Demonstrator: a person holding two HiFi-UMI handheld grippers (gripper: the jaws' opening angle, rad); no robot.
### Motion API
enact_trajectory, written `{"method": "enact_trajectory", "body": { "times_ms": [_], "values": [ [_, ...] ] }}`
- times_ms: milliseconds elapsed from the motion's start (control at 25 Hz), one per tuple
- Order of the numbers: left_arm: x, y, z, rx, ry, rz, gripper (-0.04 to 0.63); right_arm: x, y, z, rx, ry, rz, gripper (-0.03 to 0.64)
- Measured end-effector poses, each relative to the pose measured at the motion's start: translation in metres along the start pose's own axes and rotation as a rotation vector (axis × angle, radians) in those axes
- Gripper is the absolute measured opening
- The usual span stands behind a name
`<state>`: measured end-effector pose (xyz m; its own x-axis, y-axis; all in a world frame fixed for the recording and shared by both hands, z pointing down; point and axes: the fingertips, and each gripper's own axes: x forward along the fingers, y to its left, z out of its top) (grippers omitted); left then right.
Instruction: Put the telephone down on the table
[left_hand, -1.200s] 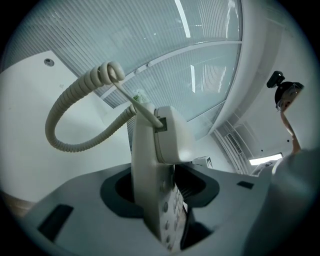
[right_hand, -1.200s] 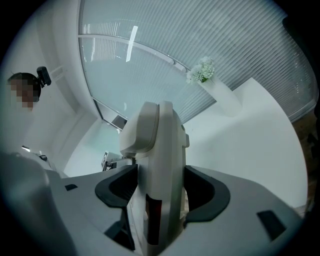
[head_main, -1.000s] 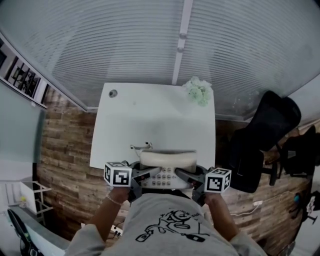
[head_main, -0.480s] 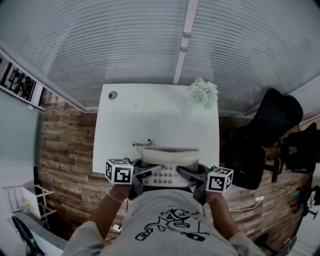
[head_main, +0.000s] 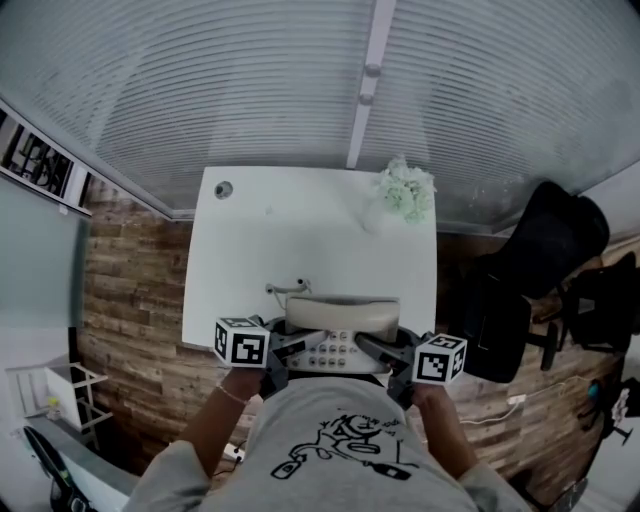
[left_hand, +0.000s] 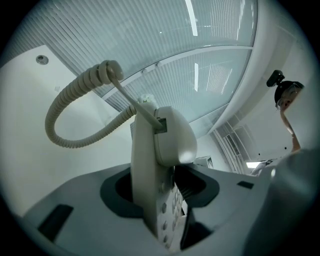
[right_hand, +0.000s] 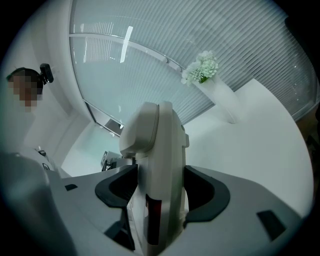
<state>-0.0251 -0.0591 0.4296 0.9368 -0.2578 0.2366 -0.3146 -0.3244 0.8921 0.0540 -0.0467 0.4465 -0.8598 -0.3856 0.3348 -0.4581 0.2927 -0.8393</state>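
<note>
Telephone in left tongs and right tongs, table contact unclear.

White table running out ahead of the left claw and the right claw, a small round cap at its far left corner, white flowers at the far right. Beyond it, a wall of ribbed frosted glass, bright and split by a white post. Wood plank floor on both sides. Black chair off to the right of the right claw, framed pictures far left
</note>
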Motion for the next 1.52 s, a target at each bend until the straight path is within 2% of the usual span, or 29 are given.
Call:
{"method": "enact_trajectory", "body": {
  "times_ms": [400,720,1520],
  "values": [
    [0.02,0.023,-0.005,-0.041,0.01,0.007,0.189,0.002,-0.031,-0.001,0.004,0.034,-0.01,0.302],
    [0.034,0.059,-0.023,-0.106,0.029,0.009,0.19,0.011,-0.067,-0.018,0.056,0.074,-0.031,0.302],
    [0.068,0.146,-0.053,-0.144,0.069,0.039,0.206,0.036,-0.149,-0.049,0.139,0.089,-0.077,0.302]
  ]
}}
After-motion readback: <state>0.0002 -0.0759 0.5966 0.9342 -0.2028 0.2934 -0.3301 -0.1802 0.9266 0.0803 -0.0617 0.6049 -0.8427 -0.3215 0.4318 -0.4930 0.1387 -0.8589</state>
